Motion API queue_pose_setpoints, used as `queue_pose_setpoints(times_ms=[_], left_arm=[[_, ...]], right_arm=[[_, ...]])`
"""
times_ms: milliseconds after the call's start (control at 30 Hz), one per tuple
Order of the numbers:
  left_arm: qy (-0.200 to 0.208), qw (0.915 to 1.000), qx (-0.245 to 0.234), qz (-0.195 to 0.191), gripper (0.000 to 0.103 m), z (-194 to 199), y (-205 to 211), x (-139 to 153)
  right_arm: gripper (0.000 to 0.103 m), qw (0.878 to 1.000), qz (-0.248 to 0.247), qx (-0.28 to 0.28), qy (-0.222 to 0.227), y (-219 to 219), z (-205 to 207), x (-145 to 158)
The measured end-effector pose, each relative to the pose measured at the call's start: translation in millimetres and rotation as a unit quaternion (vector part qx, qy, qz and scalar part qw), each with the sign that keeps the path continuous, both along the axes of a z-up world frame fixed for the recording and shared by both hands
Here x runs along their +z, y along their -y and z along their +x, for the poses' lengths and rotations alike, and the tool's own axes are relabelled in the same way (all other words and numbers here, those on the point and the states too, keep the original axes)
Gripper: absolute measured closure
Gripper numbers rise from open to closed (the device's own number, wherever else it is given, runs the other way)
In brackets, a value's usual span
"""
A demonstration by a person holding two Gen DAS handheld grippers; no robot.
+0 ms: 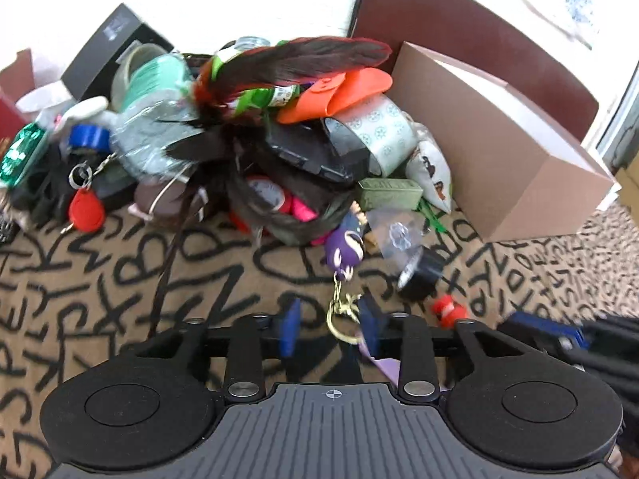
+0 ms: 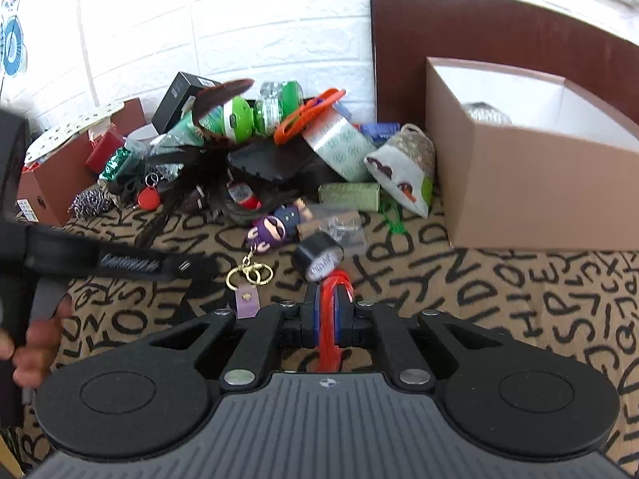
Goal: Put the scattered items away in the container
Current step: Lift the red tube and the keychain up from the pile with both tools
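Observation:
A pile of scattered items (image 1: 255, 127) lies on the letter-print cloth, left of an open brown cardboard box (image 1: 499, 147), which also shows in the right wrist view (image 2: 531, 183). My left gripper (image 1: 331, 325) is open, its blue pads on either side of the gold ring (image 1: 339, 319) of a purple figure keychain (image 1: 345, 247). My right gripper (image 2: 329, 299) is shut on a red plastic piece (image 2: 331, 319), low over the cloth near a black tape roll (image 2: 317, 257). The keychain also shows in the right wrist view (image 2: 271, 229).
A dark red chair back (image 2: 439, 36) stands behind the box. A silvery object (image 2: 485, 113) lies inside the box. A white brick wall (image 2: 219, 20) is behind the pile. Small red boxes (image 2: 80, 155) sit at far left. The left tool (image 2: 100, 259) crosses the right view.

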State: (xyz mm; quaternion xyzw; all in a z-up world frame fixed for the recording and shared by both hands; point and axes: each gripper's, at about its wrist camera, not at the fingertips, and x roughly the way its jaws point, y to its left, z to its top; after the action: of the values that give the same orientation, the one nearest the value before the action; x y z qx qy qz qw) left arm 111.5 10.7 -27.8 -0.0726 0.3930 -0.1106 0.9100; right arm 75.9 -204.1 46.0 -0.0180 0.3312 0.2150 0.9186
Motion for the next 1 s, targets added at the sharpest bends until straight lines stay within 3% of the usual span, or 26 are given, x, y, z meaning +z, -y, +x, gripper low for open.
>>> queue_pose_setpoints(times_ms=[267,433,600,667,800,867,900,933,967,1000], left_arm=[[-0.001,0.9999,0.003,0.016,0.053,28.0,11.4,-4.5],[-0.003,0.9998,-0.009,0.02,0.052,42.3,20.9,-6.5],[0.003,0.9997,-0.009,0.023,0.048,50.1,26.2,-9.4],[0.002,0.9999,-0.008,0.011,0.041,50.9,25.7,-7.9],[0.001,0.9999,-0.007,-0.008,0.038,54.5,23.0,-7.4],[-0.003,1.0,-0.003,-0.005,0.042,59.4,24.2,-8.7],[-0.004,1.0,-0.002,0.003,0.049,61.5,26.0,-7.8],[-0.005,0.9999,-0.002,0.014,0.069,63.0,28.0,-7.0],[-0.008,0.9998,-0.007,0.016,0.079,64.2,29.1,-6.8],[-0.011,0.9998,-0.011,0.014,0.078,63.8,29.3,-6.6]], right_arm=[[0.095,1.0,-0.003,0.002,-0.018,2.0,6.1,-11.0],[0.076,1.0,-0.004,0.008,-0.025,-0.3,8.2,-15.3],[0.072,0.999,-0.014,0.021,-0.033,-5.6,6.5,-20.3],[0.07,0.999,-0.019,0.021,-0.04,-7.6,6.9,-23.8],[0.067,0.999,-0.016,0.022,-0.041,-9.5,5.6,-25.4],[0.067,0.999,-0.016,0.022,-0.042,-10.0,6.2,-26.0],[0.067,0.999,-0.015,0.023,-0.043,-10.0,6.5,-26.2],[0.067,0.999,-0.016,0.023,-0.042,-10.3,6.3,-26.1],[0.067,0.999,-0.017,0.023,-0.041,-10.8,5.7,-26.2],[0.067,0.999,-0.018,0.024,-0.041,-11.5,5.6,-26.3]])
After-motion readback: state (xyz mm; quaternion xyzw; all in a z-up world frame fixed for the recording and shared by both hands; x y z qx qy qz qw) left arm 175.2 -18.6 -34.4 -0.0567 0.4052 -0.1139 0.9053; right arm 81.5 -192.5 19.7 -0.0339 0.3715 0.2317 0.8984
